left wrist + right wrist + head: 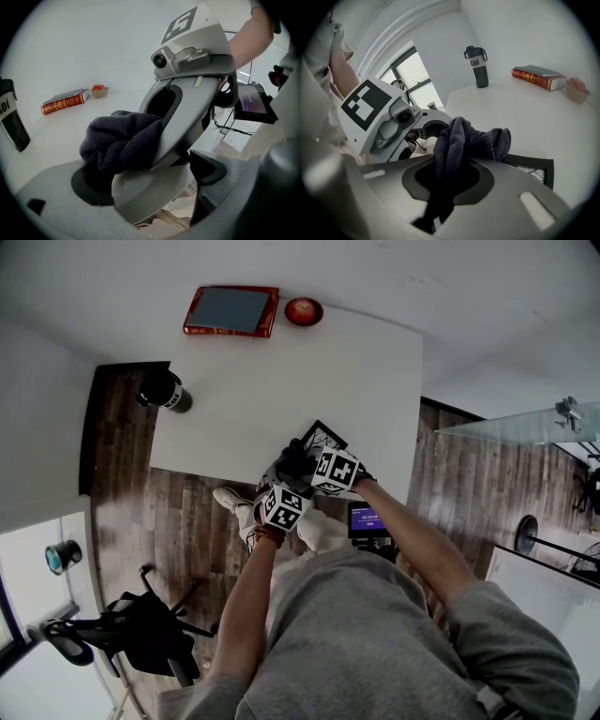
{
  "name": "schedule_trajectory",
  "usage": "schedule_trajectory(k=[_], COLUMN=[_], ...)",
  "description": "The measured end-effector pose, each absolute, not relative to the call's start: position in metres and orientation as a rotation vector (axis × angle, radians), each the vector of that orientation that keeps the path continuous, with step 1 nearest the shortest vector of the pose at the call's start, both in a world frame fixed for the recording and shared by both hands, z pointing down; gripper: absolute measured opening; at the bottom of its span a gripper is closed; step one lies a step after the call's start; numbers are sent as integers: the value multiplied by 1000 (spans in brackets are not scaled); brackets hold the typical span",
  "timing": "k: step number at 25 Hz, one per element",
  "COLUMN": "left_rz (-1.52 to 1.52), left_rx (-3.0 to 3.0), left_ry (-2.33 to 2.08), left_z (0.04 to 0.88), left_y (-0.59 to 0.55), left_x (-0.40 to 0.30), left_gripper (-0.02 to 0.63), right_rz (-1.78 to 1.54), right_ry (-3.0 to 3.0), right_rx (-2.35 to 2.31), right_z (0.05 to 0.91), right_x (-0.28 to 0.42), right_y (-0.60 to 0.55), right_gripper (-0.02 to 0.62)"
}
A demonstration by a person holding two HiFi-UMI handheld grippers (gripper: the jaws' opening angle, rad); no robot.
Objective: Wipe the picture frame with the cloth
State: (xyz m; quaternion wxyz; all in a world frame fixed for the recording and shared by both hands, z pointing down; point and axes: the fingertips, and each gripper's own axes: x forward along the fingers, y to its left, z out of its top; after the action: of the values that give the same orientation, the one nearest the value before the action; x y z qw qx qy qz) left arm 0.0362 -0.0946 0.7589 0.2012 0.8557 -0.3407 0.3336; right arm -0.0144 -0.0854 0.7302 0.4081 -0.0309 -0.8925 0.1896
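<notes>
We see the cloth (461,140), dark grey knit, bunched and pinched in the right gripper (445,183); the black-edged picture frame (534,165) sits just behind it, one corner showing.

The black cylindrical bottle (476,68) at the far edge of the white table (511,117) carries a pale band with dark characters that look like "IOI"; the left gripper view cuts them off at its edge. The red hardback book (536,76) has gold print on its spine, too small to read. The small purple-lit screen (365,518) shows pale figures, illegible
</notes>
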Motion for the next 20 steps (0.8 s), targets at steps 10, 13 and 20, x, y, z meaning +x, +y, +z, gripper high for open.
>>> schedule_trajectory(k=[10,13,20], left_rz=[930,929,936], left_rx=[2389,2390,2390], left_ry=[-948,-949,-944], left_z=[758,758,759], left_y=[-92,-92,-90], left_x=[36,38,35], left_gripper=[495,495,495], right_rz=[633,544,-194], right_ry=[-2410,-2529,-2399], right_rx=[-349,-296,35], right_z=[683,648,633], right_x=[-9,-1,26], right_y=[-68,-92,-181], right_gripper=[43,41,38])
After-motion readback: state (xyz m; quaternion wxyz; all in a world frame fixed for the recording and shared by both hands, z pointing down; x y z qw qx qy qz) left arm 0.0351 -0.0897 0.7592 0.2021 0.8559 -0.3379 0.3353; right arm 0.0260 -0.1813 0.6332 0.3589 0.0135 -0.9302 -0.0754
